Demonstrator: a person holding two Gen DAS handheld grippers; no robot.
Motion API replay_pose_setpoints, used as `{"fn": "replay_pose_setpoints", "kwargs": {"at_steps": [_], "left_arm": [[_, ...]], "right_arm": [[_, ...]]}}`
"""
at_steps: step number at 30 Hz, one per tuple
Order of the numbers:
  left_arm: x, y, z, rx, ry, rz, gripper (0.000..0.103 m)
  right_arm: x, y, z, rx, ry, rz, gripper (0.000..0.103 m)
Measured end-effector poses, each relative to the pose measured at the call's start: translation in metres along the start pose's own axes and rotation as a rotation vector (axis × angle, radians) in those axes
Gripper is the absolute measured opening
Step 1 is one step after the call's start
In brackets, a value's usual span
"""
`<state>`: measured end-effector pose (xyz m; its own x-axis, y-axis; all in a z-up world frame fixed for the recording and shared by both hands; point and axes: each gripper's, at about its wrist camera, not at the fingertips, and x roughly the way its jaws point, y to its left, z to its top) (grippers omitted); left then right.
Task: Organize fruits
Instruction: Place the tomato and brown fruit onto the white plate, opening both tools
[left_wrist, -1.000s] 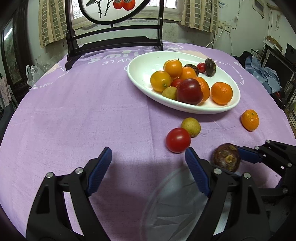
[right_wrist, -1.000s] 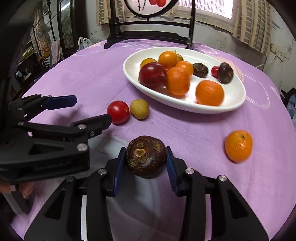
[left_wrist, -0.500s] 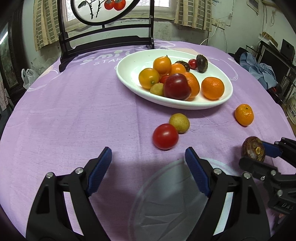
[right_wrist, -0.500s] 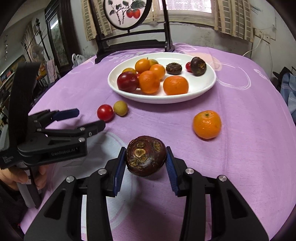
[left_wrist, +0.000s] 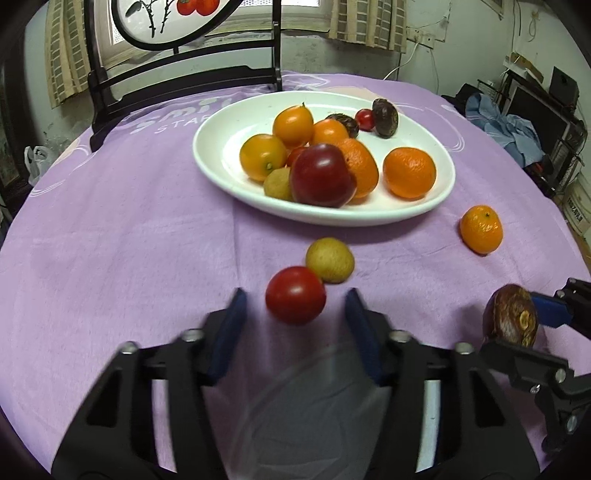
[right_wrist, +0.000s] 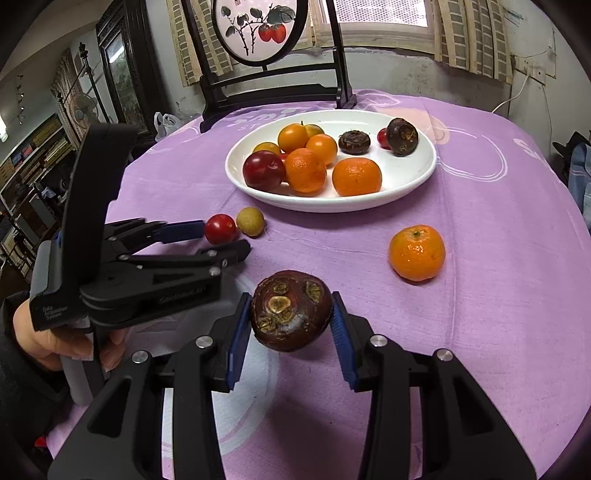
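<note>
A red tomato (left_wrist: 295, 295) lies on the purple cloth between the blue pads of my left gripper (left_wrist: 295, 293). Its jaws are closing, and a gap still shows on each side of the tomato. A yellow-green fruit (left_wrist: 330, 260) touches the tomato on its far side. My right gripper (right_wrist: 291, 299) is shut on a dark brown fruit (right_wrist: 290, 310) and holds it above the cloth. The white plate (left_wrist: 221, 122) beyond holds several oranges, a dark red plum and other small fruits. One tangerine (right_wrist: 416, 253) sits loose on the cloth, right of the plate's near rim.
A dark wooden stand with a round painted panel (right_wrist: 258, 48) rises at the table's far edge. A person's hand (right_wrist: 55, 339) holds the left gripper's handle. Blue clothing (left_wrist: 509, 129) lies off the table at right. The round table's edge curves close on both sides.
My left gripper has moved forward to the tomato and its jaws have narrowed around it. The right gripper, still holding the brown fruit, has drifted away from the left one.
</note>
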<state>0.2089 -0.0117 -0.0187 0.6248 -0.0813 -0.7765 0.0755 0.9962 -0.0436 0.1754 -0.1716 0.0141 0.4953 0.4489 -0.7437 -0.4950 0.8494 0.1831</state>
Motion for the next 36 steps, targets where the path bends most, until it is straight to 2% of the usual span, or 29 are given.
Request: {"fn": "replay_pose_setpoints", "kwargs": {"at_steps": [1,2,6,13,20,25,29,36], "left_arm": [[0.0,0.001,0.001,-0.002,0.0,-0.005,0.032],[-0.001,0.001,0.001,-0.003,0.0,-0.002,0.031],[-0.009,0.003,0.0,-0.016,0.007,-0.018,0.031],[-0.042,-0.006,0.006,0.018,-0.058,-0.032,0.031],[-0.058,-0.007,0.045,0.04,-0.109,-0.039,0.031],[-0.04,0.001,0.083,0.0,-0.11,-0.039,0.031],[-0.014,0.006,0.105,-0.031,-0.085,-0.015,0.031],[0.017,0.011,0.117,-0.051,-0.046,0.006,0.031]], "right_arm": [[0.0,0.0,0.0,0.0,0.0,0.0,0.042],[0.0,0.0,0.0,0.0,0.001,0.0,0.042],[0.0,-0.001,0.001,0.003,-0.003,-0.001,0.042],[-0.007,-0.003,0.003,0.025,-0.042,-0.004,0.042],[-0.027,-0.006,0.04,0.02,-0.135,-0.008,0.042],[-0.008,-0.024,0.08,0.021,-0.163,-0.049,0.042],[0.022,-0.04,0.103,0.064,-0.146,-0.077,0.042],[0.06,-0.062,0.118,0.128,-0.082,-0.107,0.043]]}}
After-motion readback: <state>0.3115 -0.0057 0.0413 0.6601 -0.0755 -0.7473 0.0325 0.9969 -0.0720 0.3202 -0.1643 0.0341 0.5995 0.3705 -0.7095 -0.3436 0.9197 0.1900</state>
